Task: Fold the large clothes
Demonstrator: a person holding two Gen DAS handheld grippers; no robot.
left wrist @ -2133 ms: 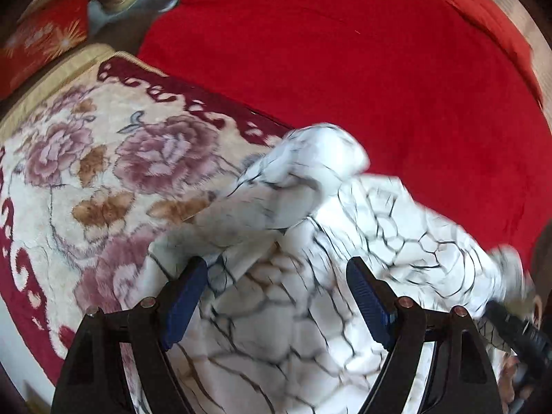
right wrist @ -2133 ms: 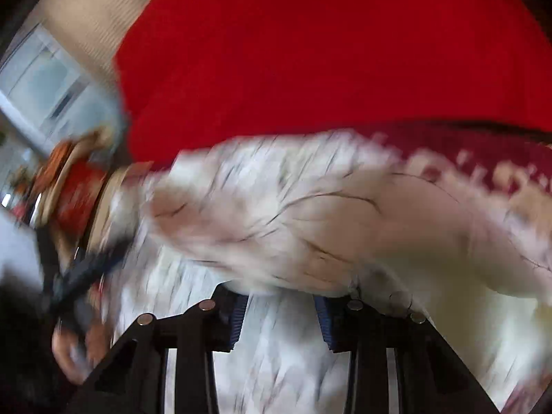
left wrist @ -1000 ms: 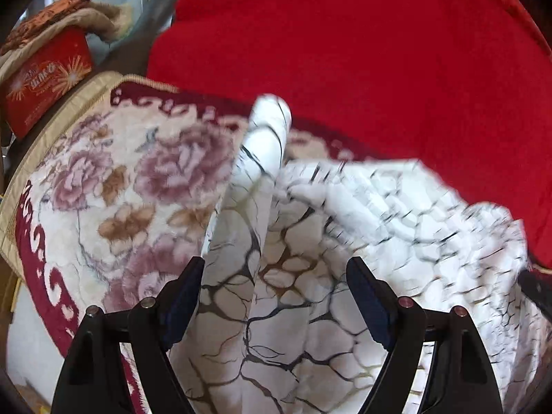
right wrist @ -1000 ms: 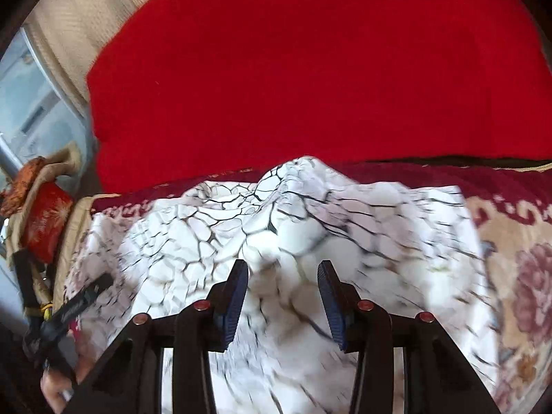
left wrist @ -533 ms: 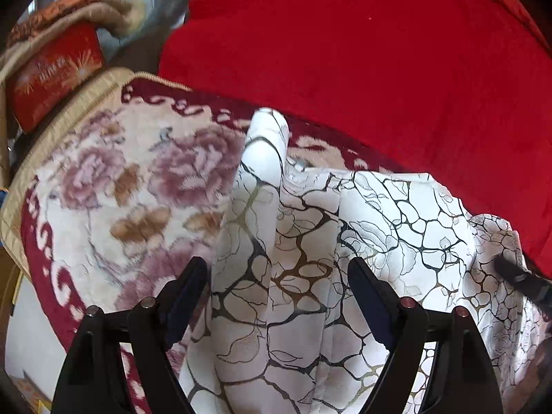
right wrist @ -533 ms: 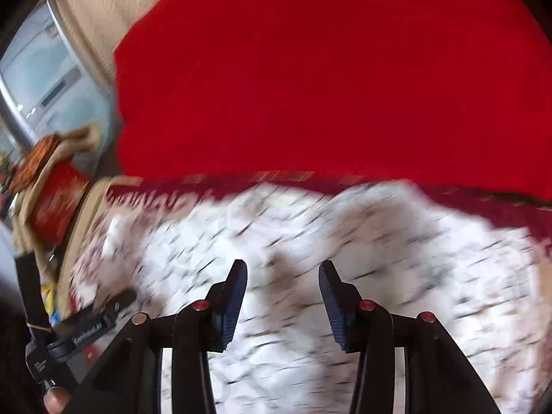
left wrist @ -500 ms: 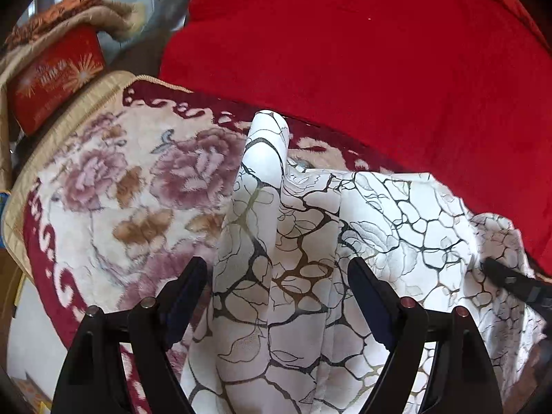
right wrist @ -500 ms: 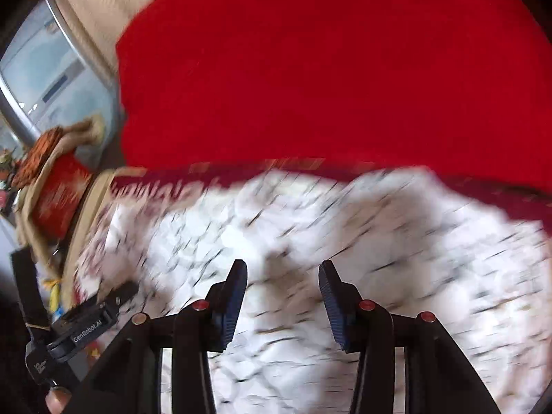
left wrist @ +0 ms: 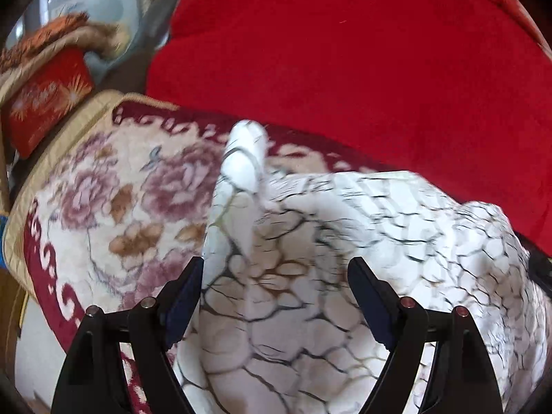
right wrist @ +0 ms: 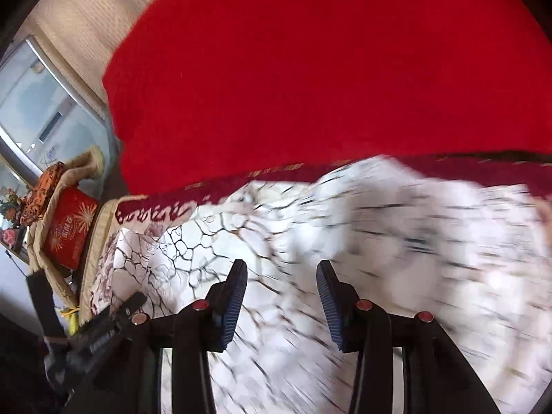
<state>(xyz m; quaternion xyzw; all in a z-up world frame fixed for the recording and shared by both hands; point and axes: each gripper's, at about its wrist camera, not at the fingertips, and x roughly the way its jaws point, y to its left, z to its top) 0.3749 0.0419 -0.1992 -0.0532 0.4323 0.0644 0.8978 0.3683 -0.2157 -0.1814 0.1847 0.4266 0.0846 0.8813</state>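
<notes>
Since a moment ago the garment's (left wrist: 310, 241) raised fold has sagged. Left wrist view: left gripper (left wrist: 276, 296) angled downward, jaws wide, holding nothing, above the garment on the floral blanket (left wrist: 103, 189). Right wrist view: right gripper (right wrist: 281, 296) tilted downward, half-open, empty, over blurred cloth.

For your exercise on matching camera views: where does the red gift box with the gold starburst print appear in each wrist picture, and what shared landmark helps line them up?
Left wrist view: red gift box at the upper left edge, beyond the floral blanket's corner.
Right wrist view: red gift box at the left edge, mid-height, beside the same blanket's border.
Shared landmark: the large red cover filling the top of both pictures.
</notes>
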